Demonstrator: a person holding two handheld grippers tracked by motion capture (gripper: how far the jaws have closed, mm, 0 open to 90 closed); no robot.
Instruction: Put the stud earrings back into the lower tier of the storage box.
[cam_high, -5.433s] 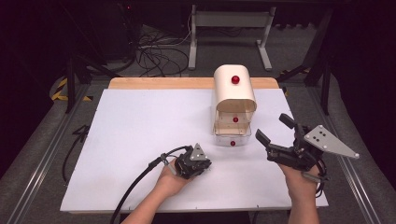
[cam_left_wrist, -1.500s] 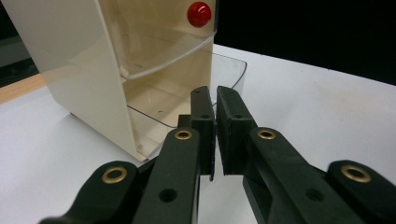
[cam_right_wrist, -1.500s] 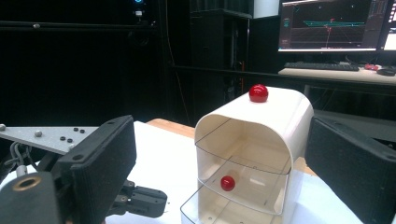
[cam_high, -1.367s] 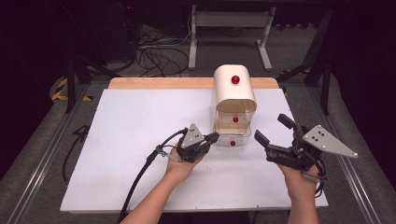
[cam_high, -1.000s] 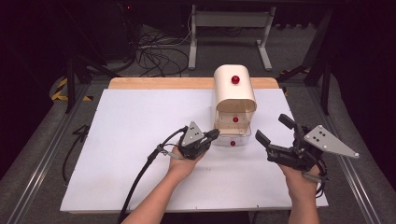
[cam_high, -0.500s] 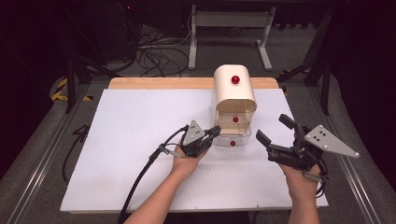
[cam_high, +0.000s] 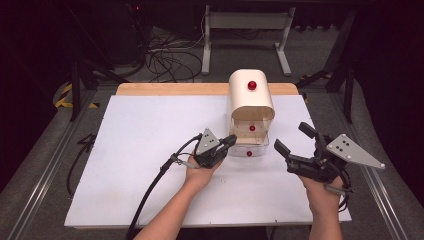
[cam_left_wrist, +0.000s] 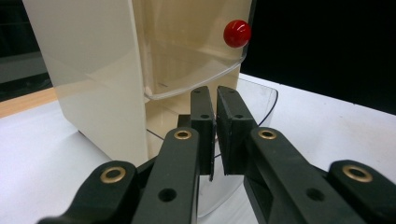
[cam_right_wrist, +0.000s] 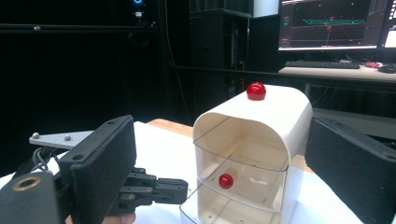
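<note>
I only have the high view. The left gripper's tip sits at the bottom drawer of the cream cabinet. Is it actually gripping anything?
Observer: In the left gripper view the left gripper is closed, and the clear side wall of the bottom drawer seems pinched between its pads.
Operator: Is anything in the drawer above it?
Observer: The right gripper view looks into the upper drawer, which appears empty.
Operator: And the right gripper?
Observer: The right gripper is open. Its own view frames the cabinet between the jaws, touching neither.
</note>
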